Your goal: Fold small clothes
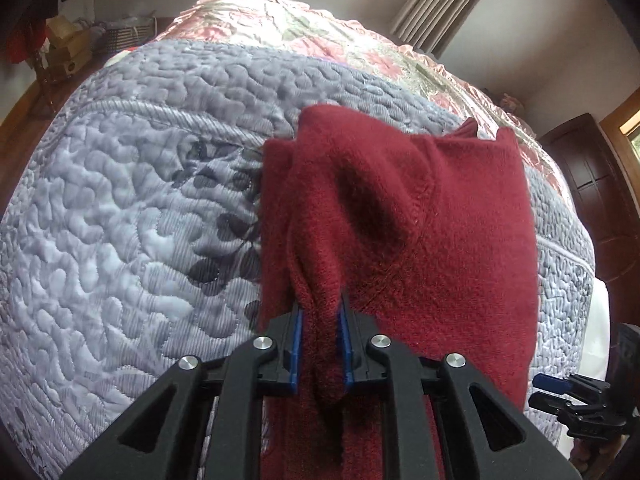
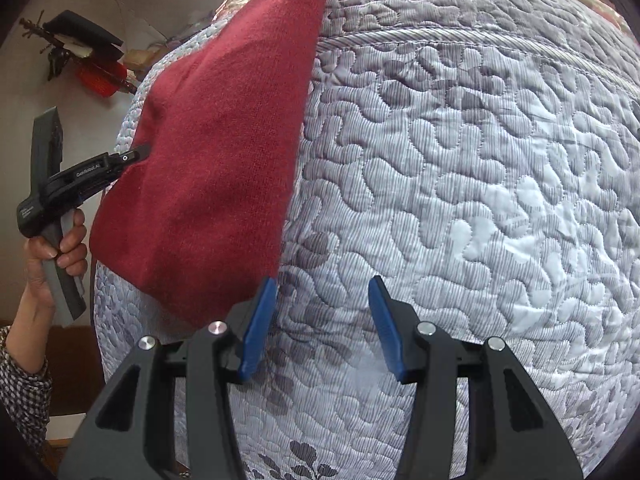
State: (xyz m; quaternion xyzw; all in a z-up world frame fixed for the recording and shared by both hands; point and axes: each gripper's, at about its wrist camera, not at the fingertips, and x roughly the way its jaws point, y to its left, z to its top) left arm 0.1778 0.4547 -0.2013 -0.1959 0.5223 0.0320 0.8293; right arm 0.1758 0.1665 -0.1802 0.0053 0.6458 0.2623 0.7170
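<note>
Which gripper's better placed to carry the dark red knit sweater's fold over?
Left, probably. The left gripper is already shut on a bunched edge of the dark red knit sweater. The right gripper is open with nothing between its fingers, over the grey quilted bedspread beside the garment.
</note>
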